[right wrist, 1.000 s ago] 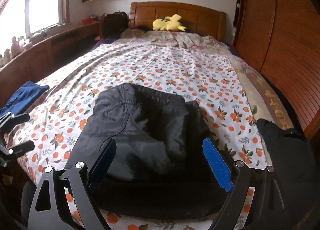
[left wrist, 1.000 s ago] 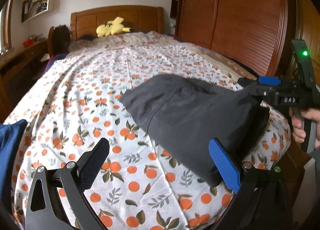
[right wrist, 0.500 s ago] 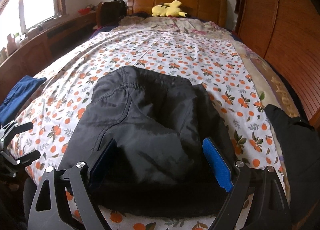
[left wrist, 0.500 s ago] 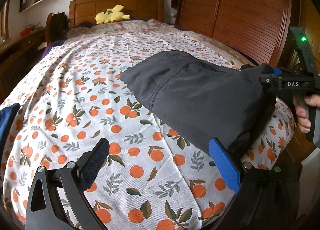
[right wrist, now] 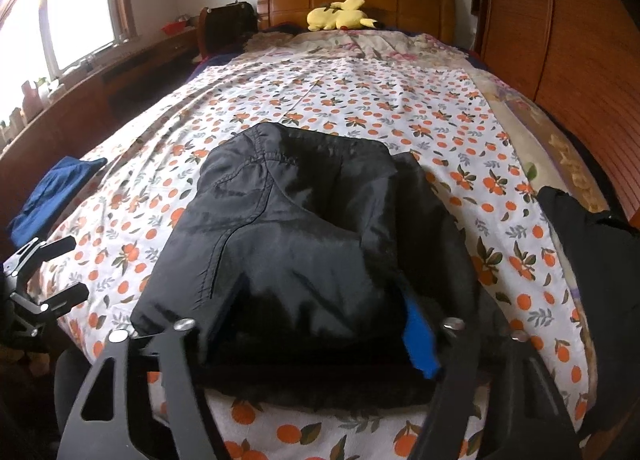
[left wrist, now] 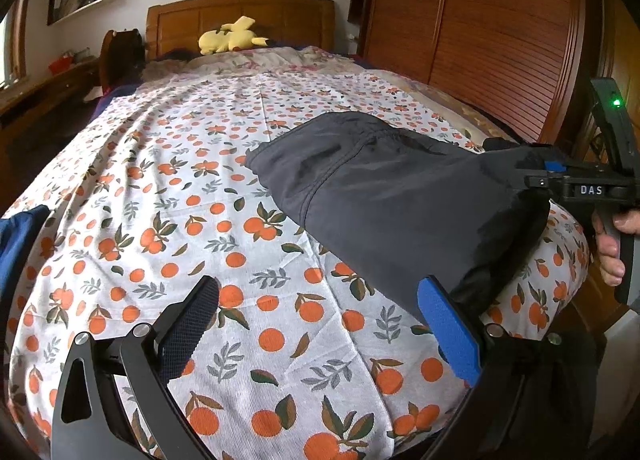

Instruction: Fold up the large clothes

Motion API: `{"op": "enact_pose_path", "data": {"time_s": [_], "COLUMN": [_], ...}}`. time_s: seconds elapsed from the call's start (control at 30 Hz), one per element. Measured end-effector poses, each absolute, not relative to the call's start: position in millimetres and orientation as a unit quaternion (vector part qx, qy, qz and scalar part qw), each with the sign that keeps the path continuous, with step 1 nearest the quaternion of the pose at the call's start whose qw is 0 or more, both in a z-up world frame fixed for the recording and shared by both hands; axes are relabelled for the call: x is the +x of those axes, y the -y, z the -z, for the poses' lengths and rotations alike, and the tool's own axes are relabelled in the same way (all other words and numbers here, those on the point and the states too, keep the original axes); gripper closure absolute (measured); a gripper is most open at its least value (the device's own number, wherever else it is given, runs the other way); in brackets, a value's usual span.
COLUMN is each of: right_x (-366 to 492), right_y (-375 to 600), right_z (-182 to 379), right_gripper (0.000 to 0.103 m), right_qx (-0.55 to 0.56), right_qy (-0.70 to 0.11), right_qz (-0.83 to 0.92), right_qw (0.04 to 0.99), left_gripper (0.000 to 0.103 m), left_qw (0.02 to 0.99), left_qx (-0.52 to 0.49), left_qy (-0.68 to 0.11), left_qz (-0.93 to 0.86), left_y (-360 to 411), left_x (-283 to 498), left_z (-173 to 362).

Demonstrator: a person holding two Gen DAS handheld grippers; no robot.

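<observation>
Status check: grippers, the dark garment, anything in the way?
Left gripper open, empty, over sheet. Right gripper shut on dark garment near edge. Second black garment beside, not blocking.

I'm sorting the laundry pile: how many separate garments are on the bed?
3. A dark grey padded garment lies mid-bed at the near end, a blue folded garment at the bed's left edge, a black garment at its right edge. More may lie out of view.

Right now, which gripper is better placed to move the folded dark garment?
Right. The right gripper is closed around the near end of the dark garment. The left gripper is open over bare bedsheet, beside the garment.
</observation>
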State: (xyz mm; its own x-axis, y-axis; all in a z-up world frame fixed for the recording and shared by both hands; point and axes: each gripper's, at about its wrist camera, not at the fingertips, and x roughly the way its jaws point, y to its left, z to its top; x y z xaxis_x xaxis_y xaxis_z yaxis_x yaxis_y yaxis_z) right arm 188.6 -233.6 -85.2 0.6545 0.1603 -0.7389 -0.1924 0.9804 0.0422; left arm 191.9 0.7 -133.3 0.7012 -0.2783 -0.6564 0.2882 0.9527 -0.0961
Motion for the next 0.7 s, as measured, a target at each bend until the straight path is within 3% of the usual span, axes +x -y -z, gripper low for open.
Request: {"op": "enact_pose_path", "data": {"time_s": [0.13,0.27,0.7], "right_x": [190.2,186.5,165.0], "right_y": [233.4,229.6,269.4], "right_z": [88.4,83.2,19.2], "right_gripper": [0.091,0.096,0.098], "right_qx": [-0.014,-0.021,-0.010], "right_qy": [-0.413,-0.395,-0.271], "right_qz": [-0.109,-0.125,-0.124], "right_qw": [0.904,0.910,0.954], "left_gripper": [0.003,0.003,0.003], "left_qw": [0.924,0.926,0.932], "left_qx": [0.011,0.013,0.023], "left_qy": [-0.351,-0.349,-0.334], "left_qz": [0.151,0.146,0.139], "left_y": [1.1,2.8,30.0], "left_x": [188.0,185.8,197.7], "left_z": [127.4,123.2,104.9]}}
